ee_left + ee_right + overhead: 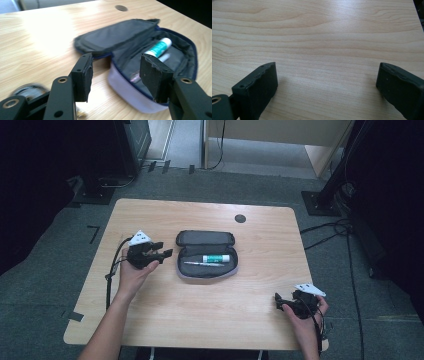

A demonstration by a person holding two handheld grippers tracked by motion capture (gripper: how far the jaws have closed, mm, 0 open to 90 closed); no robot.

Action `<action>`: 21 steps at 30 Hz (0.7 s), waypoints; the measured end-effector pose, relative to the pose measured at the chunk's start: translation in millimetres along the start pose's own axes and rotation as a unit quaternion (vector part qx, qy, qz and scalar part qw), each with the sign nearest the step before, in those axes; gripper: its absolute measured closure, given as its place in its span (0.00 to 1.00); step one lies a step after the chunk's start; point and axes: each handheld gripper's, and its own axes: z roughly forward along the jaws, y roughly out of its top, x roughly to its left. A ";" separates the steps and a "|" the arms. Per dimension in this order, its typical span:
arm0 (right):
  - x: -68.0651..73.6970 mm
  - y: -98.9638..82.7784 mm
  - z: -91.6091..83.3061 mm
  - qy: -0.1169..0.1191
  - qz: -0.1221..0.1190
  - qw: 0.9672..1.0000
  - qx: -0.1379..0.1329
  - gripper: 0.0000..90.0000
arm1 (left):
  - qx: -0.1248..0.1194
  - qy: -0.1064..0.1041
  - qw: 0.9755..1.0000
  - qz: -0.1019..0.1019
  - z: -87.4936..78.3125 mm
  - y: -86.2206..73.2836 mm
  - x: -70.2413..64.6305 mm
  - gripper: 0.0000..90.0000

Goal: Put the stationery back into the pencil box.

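An open grey-lilac pencil case [206,255] lies mid-table, its dark lid flap folded back. Inside lie a white-and-green glue stick [216,258] and a silvery pen [196,263]. My left gripper [161,252] hovers just left of the case, jaws apart with nothing between them. In the left gripper view the case [130,88] sits close ahead, the glue stick [159,47] lying in its dark lining, and the gripper [116,75] stands open. My right gripper [279,301] rests near the table's front right corner; in the right gripper view it [325,86] is open over bare wood.
The light wooden table [165,310] has a round cable hole [240,218] at the back right. A black cable [111,270] trails off the left edge. Dark stands and cables surround the table on the grey floor.
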 end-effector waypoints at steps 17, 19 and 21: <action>-0.1 0.0 0.0 -0.001 0.001 1.000 0.000 0.04 | 0.016 0.112 0.992 -0.063 -8.1 -14.9 30.4 0.32; -0.1 0.0 0.0 -0.001 0.001 1.000 0.000 0.04 | 0.020 0.133 0.988 -0.080 -6.8 -14.7 32.7 0.25; -0.1 0.0 0.0 -0.001 0.001 1.000 0.000 0.04 | 0.023 0.152 0.984 -0.092 -5.4 -14.9 35.4 0.20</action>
